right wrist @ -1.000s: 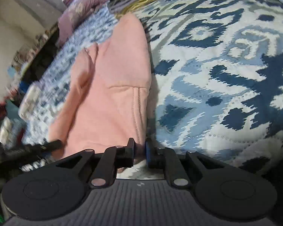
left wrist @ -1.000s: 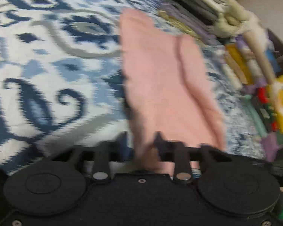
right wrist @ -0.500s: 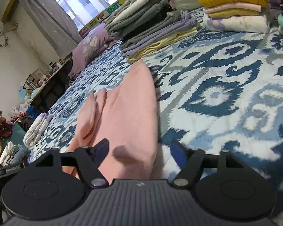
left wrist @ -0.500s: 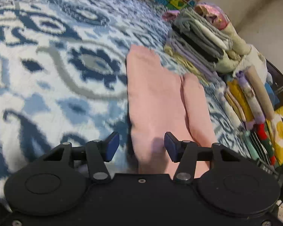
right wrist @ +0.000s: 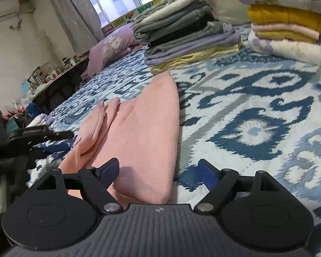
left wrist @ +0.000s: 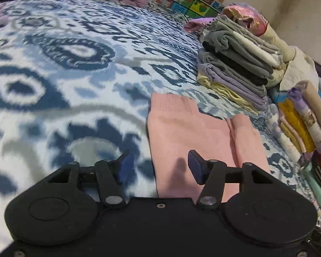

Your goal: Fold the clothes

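Pink garment [left wrist: 194,137] lies flat on the bed [left wrist: 75,90], folded lengthwise, directly ahead of both grippers. Left gripper [left wrist: 158,167] and right gripper [right wrist: 158,171] stand wide apart, holding nothing. Each straddles one near edge, seemingly positioned for another grasp or withdrawal. Folded stack [right wrist: 186,34] sits beyond.

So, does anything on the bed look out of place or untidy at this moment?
Only a small thing: the pink garment lies folded lengthwise on the bedspread, but its sleeve bunches beside it rather than flat. The folded stacks look neat. Both grippers are open.
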Motion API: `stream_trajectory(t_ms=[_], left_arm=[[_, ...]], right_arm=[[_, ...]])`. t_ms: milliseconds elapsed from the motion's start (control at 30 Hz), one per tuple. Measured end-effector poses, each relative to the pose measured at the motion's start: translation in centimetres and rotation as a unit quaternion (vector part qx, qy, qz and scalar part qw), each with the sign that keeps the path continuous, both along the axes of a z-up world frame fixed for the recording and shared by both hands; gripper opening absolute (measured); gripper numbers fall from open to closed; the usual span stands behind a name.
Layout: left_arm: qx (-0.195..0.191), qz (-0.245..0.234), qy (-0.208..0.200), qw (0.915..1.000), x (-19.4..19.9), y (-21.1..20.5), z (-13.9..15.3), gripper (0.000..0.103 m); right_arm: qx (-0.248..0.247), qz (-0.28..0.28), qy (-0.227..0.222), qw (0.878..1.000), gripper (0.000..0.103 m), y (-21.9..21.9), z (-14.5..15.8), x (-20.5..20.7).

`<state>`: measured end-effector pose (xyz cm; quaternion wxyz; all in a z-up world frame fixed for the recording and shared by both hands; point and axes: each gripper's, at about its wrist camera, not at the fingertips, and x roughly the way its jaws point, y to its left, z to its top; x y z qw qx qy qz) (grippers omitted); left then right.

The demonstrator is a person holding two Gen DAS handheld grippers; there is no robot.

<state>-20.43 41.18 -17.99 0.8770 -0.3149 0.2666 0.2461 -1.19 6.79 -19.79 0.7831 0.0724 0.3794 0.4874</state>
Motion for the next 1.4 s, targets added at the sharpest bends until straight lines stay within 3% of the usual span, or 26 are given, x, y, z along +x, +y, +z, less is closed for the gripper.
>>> stream_trajectory(t_ms=[33, 200, 333, 433, 533, 600, 733, 1000, 1400], left_arm=[[0.002, -0.004, 0.003, 1.0000, 0.5, 0.5, -0.1, 0.055], [0.008, -0.021, 0.001, 0.9997, 2.3, 2.0, -0.4, 0.055], [0.005, -0.027, -0.002, 0.9996, 3.5, 3.0, -0.4, 0.053], [0.006, -0.028, 0.000, 0.9996, 3.9, 3.5, -0.5, 0.048], [0.005, -0.029, -0.005, 0.9996, 4.1, 3.8, -0.6, 0.033], [0.003, -0.031, -0.007, 0.9995, 4.1, 3.7, -0.6, 0.030], [0.006, -0.029, -0.015, 0.9994, 3.6, 3.6, -0.1, 0.008], [0.034, -0.007, -0.054, 0.9979, 1.4, 3.2, 2.3, 0.006], [0.063, 0.086, -0.075, 0.9914, -6.3, 2.8, 4.3, 0.006]], right_arm=[[0.003, -0.002, 0.009, 1.000, 0.080, 0.0, -0.1, 0.3], [-0.014, 0.006, -0.016, 1.000, 0.082, 0.6, -0.3, -0.1], [-0.033, 0.032, -0.052, 0.998, 0.103, 1.8, -0.5, -1.2], [-0.041, 0.038, -0.065, 0.996, 0.103, 2.1, -0.7, -1.5], [-0.044, 0.039, -0.072, 0.996, 0.103, 2.2, -0.9, -1.6], [-0.031, 0.033, -0.058, 0.997, 0.103, 1.9, -1.0, -1.2], [-0.034, 0.030, -0.072, 0.996, 0.103, 2.2, -1.2, -1.6], [-0.038, 0.030, -0.098, 0.994, 0.103, 2.5, -1.4, -2.1], [-0.024, 0.027, -0.097, 0.995, 0.103, 2.3, -1.6, -2.1]])
